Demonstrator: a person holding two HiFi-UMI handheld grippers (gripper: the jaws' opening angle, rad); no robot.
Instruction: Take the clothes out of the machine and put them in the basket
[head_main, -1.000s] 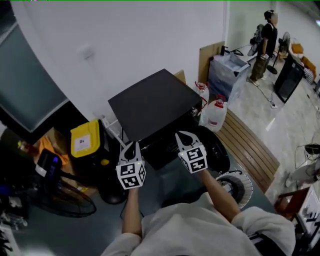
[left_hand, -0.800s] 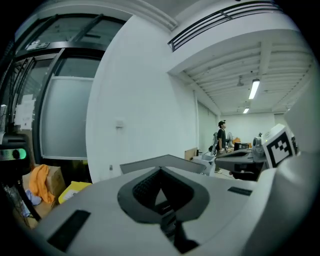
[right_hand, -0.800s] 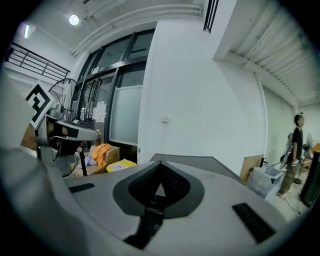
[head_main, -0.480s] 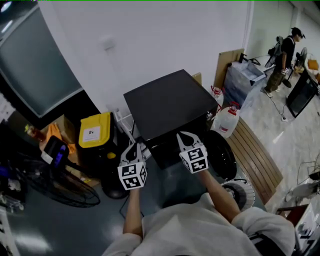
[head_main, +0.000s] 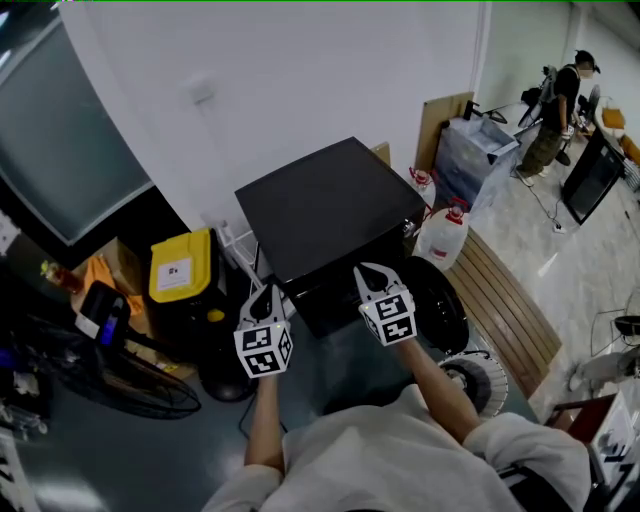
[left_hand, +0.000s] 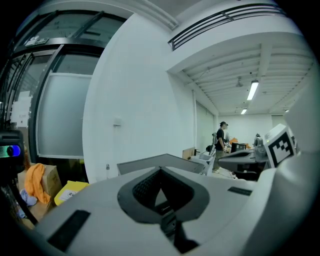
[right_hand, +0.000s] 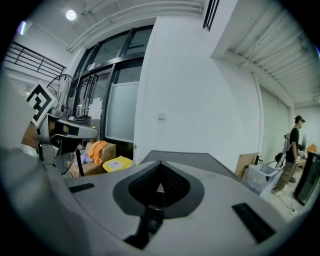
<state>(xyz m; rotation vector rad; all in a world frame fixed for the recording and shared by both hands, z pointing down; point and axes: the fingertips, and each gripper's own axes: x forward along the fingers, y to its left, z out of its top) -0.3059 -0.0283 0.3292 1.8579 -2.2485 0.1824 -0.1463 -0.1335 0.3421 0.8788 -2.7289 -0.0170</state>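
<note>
Both arms reach forward at lower centre, left gripper (head_main: 263, 292) and right gripper (head_main: 366, 272) clenched on nothing, just before the black machine (head_main: 325, 200) — yellow-lidded bin (head_main: 180, 268) to its left.

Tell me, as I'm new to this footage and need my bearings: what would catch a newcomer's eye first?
The big black box-shaped machine against the white wall dominates the centre of the head view. Just in front of it hang the left gripper and the right gripper, side by side, both shut and empty. A yellow-lidded bin stands out on the floor to the machine's left.
</note>
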